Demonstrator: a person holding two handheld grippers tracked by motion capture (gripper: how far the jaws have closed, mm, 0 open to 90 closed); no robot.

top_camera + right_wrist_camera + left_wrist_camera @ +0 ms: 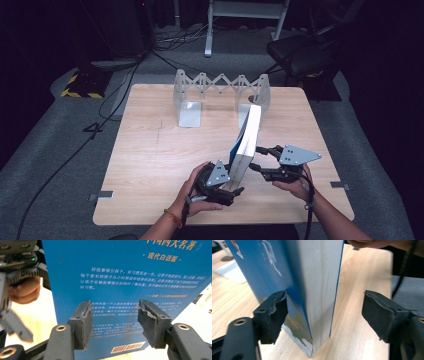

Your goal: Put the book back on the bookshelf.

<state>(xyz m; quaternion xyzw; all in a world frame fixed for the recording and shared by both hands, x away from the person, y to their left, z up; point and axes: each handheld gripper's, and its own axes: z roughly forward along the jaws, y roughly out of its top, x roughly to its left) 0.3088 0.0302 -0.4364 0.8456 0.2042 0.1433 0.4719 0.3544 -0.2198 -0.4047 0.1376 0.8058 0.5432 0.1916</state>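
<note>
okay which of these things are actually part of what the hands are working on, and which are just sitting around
In the job:
book, standing on the table
left gripper, jaws open around the book's edge
right gripper, jaws open at its back cover
folding rack, probably

Lying about:
chair
floor cables

We see the pale wooden desk (150, 150) lit evenly from above, while the room beyond its far edge sinks into near-black. Shadows on it are soft and short. The high view is grainy and slightly soft. In the left gripper view the blue-covered book (287, 277) is blurred; in the right gripper view its print reads sharp, though the corners smear.
</note>
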